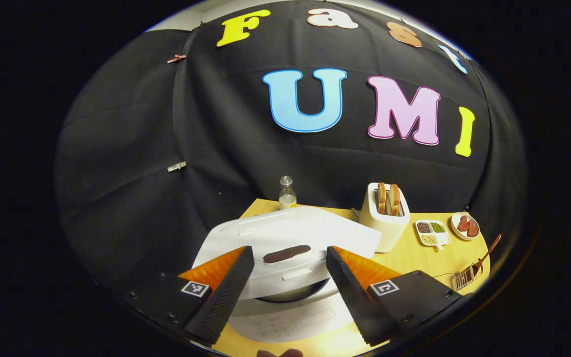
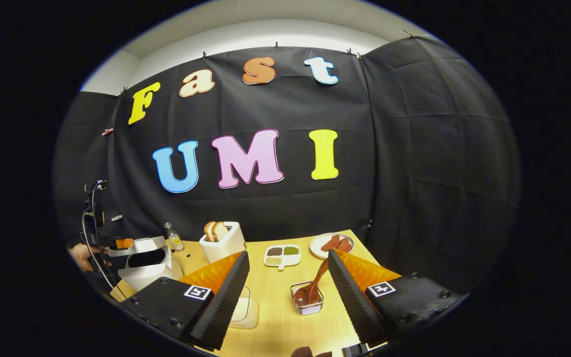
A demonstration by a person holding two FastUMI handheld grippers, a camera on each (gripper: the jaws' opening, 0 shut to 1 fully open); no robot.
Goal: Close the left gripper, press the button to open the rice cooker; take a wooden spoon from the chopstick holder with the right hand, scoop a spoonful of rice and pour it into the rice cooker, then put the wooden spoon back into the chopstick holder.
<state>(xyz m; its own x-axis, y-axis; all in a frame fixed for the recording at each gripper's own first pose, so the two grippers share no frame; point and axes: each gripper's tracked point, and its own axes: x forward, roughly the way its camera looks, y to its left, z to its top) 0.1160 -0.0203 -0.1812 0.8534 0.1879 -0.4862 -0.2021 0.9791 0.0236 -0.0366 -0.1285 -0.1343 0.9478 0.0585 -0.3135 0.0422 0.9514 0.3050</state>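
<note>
Left gripper view: my left gripper [image 1: 289,258] hangs above the rice cooker [image 1: 285,248], jaws spread wide, nothing between them. The lid [image 1: 290,230] looks raised, a dark slot of the inner pot showing under its front edge, so I judge the button step done or nearly so. I cannot make out the button itself. The cooker's front panel carries faint markings, too blurred to read. Far right, the wooden spoon [image 1: 486,255] stands in the wire chopstick holder [image 1: 466,280]. Beside the cooker stand a toaster [image 1: 384,215] and a small bottle [image 1: 287,193].

Right gripper view: my right gripper [image 2: 288,282] is wide open and empty, aimed at the chopstick holder [image 2: 307,300], which sits between the fingers but farther off. The wooden spoon [image 2: 315,285] leans in it, handle up toward the far right. I judge the step in hand is fetching the spoon. Next I need to advance, bracket the handle and pinch it, then lift it straight out. The rice cooker [image 2: 144,263] sits far left, lid up. A pale container [image 2: 243,310] lies just beside the left finger. I see no readable brand on any object.
</note>
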